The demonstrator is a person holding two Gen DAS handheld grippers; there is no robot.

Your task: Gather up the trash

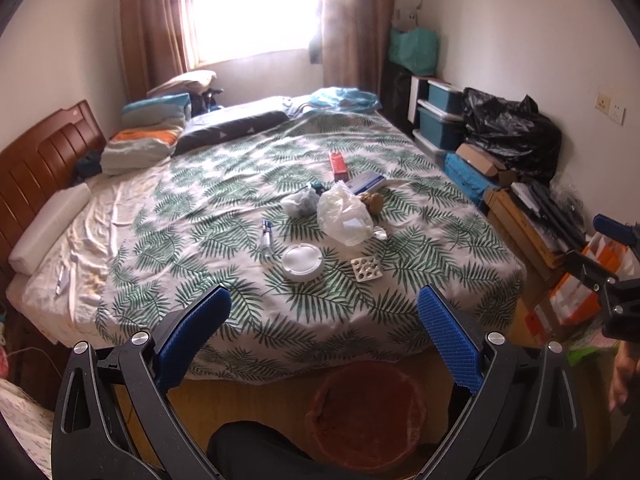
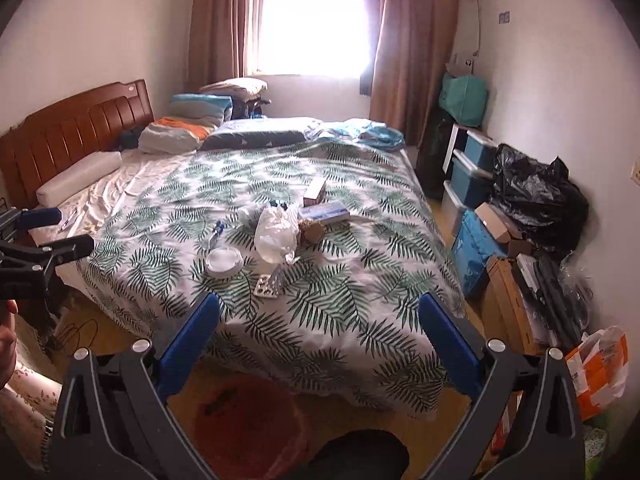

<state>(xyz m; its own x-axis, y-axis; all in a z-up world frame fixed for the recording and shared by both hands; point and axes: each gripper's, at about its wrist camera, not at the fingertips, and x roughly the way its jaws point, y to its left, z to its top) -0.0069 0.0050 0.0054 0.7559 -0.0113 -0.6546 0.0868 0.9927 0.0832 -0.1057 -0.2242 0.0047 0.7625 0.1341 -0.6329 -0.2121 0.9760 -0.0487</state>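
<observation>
Trash lies on the fern-print bedspread point(image 1: 224, 184): a crumpled clear plastic bag point(image 1: 346, 216), a round white lid point(image 1: 301, 261), a blister pack point(image 1: 366, 269), a small bottle point(image 1: 266, 236), a red box point(image 1: 338, 165) and a blue-white box point(image 1: 366, 182). The bag point(image 2: 276, 234), lid point(image 2: 224, 261) and blister pack point(image 2: 267, 287) also show in the right wrist view. A red bin point(image 1: 366, 408) stands on the floor at the bed's foot, also in the right wrist view point(image 2: 248, 428). My left gripper point(image 1: 324, 336) and right gripper point(image 2: 318, 340) are open and empty, held above the bin, short of the bed.
Pillows point(image 1: 140, 148) and a wooden headboard point(image 1: 40, 168) are at the left. Blue storage boxes point(image 1: 440, 120), a black bag point(image 1: 512, 128) and cardboard boxes point(image 1: 524, 224) line the right wall. An orange-white bag point(image 2: 600, 364) sits on the floor at the right.
</observation>
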